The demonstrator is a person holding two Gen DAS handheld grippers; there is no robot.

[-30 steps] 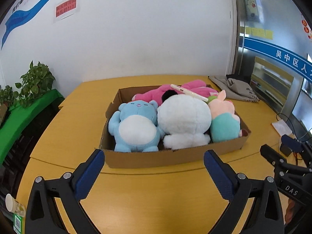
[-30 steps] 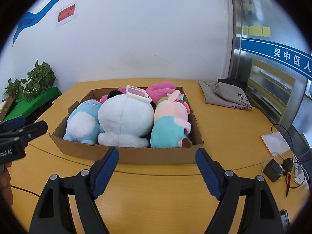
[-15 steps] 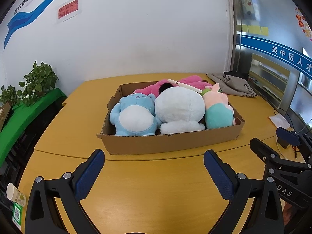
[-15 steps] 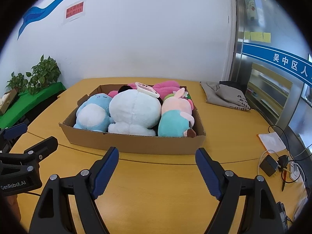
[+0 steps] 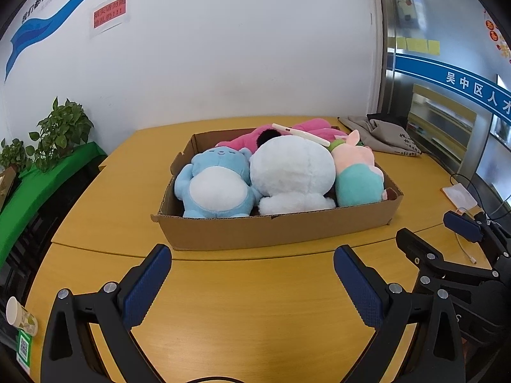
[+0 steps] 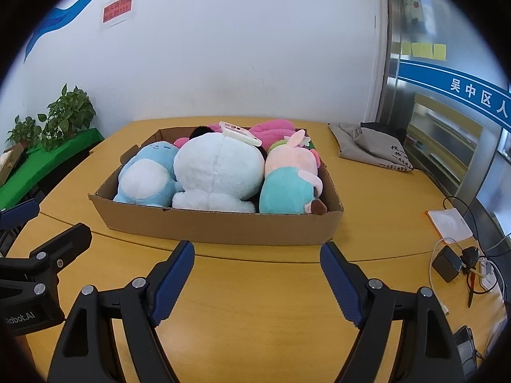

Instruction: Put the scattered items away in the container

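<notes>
Beyond each spread, empty hand-held gripper (image 5: 252, 268) (image 6: 257, 263), well apart, sits the toy-filled cardboard box (image 5: 278, 228).

Both grippers empty, jaws spread wide

The left gripper (image 5: 252, 255) and right gripper (image 6: 257, 252) sit side by side, angled downward, blue pads (image 6: 172, 277) well apart with nothing between them; neither touches anything.

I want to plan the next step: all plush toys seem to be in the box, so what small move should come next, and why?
Probably keep both grippers back, open, and stop: the cardboard box already holds the plush toys, and the phone case rests on top of them.
</notes>
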